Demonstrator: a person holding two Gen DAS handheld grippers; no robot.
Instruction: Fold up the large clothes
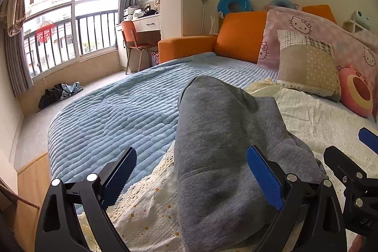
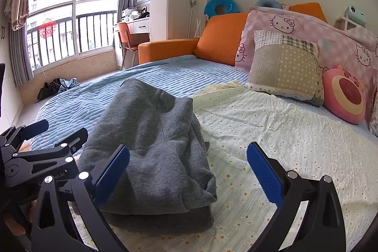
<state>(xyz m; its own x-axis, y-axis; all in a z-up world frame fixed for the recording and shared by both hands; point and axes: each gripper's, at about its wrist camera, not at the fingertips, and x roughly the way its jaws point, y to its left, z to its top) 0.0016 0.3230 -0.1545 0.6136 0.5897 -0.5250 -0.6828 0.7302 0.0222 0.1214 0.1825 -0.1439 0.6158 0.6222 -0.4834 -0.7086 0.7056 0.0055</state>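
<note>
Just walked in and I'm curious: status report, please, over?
Left tool open, right tool open, neither holding anything. Grey fleece sweatshirt lies folded in a bundle on the daisy-print cream sheet. Nothing in the way.

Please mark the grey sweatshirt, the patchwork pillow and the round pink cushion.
Grey sweatshirt [image 2: 153, 134]: right wrist view, middle of the folded top layer.
Patchwork pillow [image 2: 285, 65]: right wrist view, dotted centre panel.
Round pink cushion [image 2: 347, 93]: right wrist view, red centre of its face.

The folded sweatshirt [image 2: 151, 148] lies on the sheet [image 2: 271, 134] atop the bed [image 2: 165, 70]; pillows [image 2: 285, 65] stand behind it.
</note>
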